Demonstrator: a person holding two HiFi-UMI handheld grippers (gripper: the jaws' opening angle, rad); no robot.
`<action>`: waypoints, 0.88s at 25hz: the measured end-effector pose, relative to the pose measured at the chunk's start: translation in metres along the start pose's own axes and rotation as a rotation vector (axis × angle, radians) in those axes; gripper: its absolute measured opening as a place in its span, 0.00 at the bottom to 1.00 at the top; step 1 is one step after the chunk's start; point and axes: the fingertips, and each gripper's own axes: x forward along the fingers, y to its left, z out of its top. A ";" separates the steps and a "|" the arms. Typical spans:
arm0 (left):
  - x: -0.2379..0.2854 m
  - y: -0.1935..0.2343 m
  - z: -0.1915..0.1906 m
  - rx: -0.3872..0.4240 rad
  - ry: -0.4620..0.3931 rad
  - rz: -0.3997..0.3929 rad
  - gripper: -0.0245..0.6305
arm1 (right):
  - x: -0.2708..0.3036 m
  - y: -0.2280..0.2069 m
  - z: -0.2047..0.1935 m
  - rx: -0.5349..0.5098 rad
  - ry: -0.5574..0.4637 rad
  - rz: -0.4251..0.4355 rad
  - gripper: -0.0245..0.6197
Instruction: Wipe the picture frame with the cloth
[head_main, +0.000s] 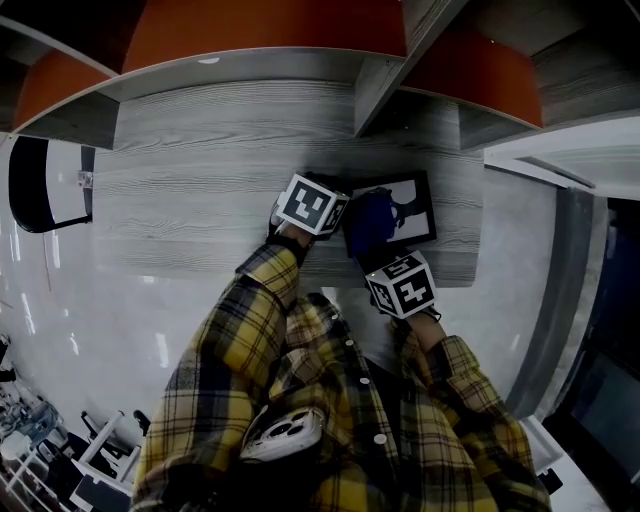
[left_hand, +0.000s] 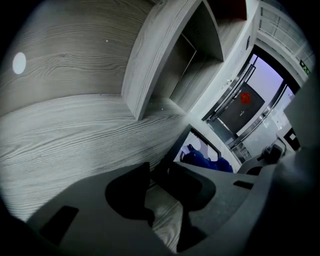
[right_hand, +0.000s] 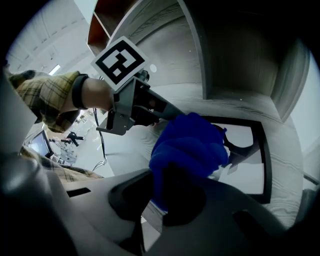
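Grey wood-grain counter (head_main: 200, 160) carries a black rectangular picture frame (head_main: 422, 208) with a white picture, lying flat right of centre in the head view. That view shows both marker cubes and yellow plaid sleeves from above. It hides the jaws themselves: the left gripper (head_main: 330, 190) reaches the frame's left edge, and the right gripper (head_main: 372, 255) comes up from below it under a bunched blue cloth (head_main: 368, 222).

The left gripper view settles the grip. The frame (left_hand: 175, 147) runs down from the right, and its near corner sits between the tips of the left gripper (left_hand: 158, 167), whose jaws are closed on it. The cloth (left_hand: 205, 160) shows beyond, on the white picture.

Only the right gripper view shows the right gripper (right_hand: 157, 187) clamped on the cloth (right_hand: 187, 145). The cloth bulges up out of the jaws and rests on the left part of the frame (right_hand: 266, 165), covering that end. At upper left there, the left gripper (right_hand: 165, 112) slants down toward the frame's far left corner, and its tips are lost behind the cloth.
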 end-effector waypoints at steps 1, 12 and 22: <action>0.000 0.000 0.000 0.001 0.001 -0.002 0.23 | -0.001 0.003 -0.006 0.001 0.002 0.009 0.11; -0.001 0.000 0.000 0.004 -0.004 -0.008 0.23 | -0.070 -0.017 0.050 0.068 -0.273 -0.015 0.11; 0.001 0.000 0.000 -0.002 -0.010 -0.002 0.23 | -0.016 -0.089 0.103 -0.100 -0.264 -0.232 0.11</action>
